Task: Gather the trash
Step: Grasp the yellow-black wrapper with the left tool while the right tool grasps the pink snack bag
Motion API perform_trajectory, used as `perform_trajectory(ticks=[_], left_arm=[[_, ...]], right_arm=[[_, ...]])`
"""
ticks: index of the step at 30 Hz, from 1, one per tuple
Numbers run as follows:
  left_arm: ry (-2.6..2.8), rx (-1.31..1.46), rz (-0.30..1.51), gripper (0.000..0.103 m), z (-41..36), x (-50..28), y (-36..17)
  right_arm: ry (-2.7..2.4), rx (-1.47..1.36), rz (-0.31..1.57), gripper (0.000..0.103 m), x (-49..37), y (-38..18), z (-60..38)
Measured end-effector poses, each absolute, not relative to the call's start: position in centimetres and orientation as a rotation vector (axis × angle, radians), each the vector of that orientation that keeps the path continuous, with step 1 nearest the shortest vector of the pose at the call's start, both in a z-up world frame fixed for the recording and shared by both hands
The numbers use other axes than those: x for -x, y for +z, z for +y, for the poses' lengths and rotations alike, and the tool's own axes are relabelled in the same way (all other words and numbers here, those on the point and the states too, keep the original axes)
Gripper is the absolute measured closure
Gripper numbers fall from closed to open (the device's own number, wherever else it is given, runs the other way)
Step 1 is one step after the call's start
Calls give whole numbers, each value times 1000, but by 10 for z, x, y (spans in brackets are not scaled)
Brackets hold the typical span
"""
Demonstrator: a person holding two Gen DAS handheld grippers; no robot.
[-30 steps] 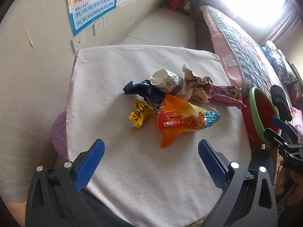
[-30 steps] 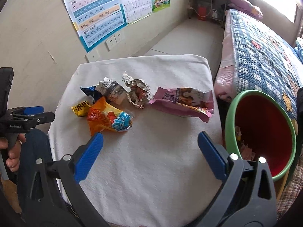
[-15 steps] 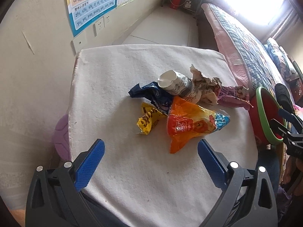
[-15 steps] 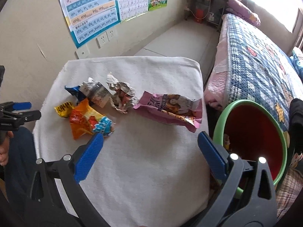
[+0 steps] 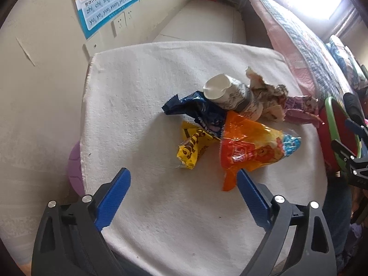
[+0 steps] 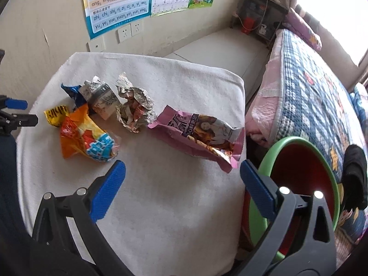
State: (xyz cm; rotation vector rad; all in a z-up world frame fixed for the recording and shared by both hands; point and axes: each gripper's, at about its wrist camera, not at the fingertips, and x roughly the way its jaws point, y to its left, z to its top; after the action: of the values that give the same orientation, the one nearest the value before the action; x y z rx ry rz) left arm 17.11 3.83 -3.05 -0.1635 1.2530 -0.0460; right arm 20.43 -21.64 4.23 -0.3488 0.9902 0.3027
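Now, largest first:

Bed point(image 6: 310, 87): chequered quilt, right of the desk, beyond the bin.

Desk point(image 5: 142, 87): covered by a white cloth; the trash lies in a loose cluster near its middle. It fills more of both views than a second ago.

Bin point(image 6: 299, 161): green rim, red inside, just off the desk's right edge, beside the bed. It has slid toward the right edge of the left wrist view.

Left gripper point(image 5: 184, 181): jaws spread wide and empty, though they have just been narrowing a little. Nothing lies between them but cloth; the right jaw's tip overlaps the low corner of the orange bag in the picture, and contact cannot be told. It sits closer to the pile than a second ago.

Right gripper point(image 6: 182, 172): jaws released, nothing gripped, over bare cloth below the pink bag; the right jaw overlaps the bin's rim in the picture. The pink bag looks nearer than before.

Pink bag point(image 6: 200, 135): torn open, lying alone at the desk's right side, nearest the bin.

Orange bag point(image 5: 250, 147): flat, nearest the left gripper.

Crumpled paper point(image 6: 133, 105): between the cup and the pink bag.

Paper cup point(image 5: 227, 94): on its side, resting on the blue wrapper.

Blue wrapper point(image 5: 195, 108): touching the yellow one.

Yellow wrapper point(image 5: 193, 147): left of the orange bag.
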Motion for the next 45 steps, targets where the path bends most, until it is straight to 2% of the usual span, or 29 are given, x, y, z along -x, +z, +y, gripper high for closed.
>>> perform_trajectory(ticks=[22,31,36,39,42,45], left_arm=[[-76,102,1303,29,29,-211,-55],[-93,140,1351,51,32,-216,-75],[-106,187,1372,72,31,-216,-85],[-105,194,1372,77,29,-213,-88],[-102,193,1362,81,29,-210,-87],[-101,192,1356,84,28,-206,-86]], right_arm=[[316,541,1017,5,-252,10,-207],[339,630,1042,5,-274,-8,-196],[365,626,1080,6,-283,-20,-191],[367,670,1084,11,-281,-27,-184],[352,697,1084,26,-279,-29,-185],[356,673,1092,29,-279,-27,-190]])
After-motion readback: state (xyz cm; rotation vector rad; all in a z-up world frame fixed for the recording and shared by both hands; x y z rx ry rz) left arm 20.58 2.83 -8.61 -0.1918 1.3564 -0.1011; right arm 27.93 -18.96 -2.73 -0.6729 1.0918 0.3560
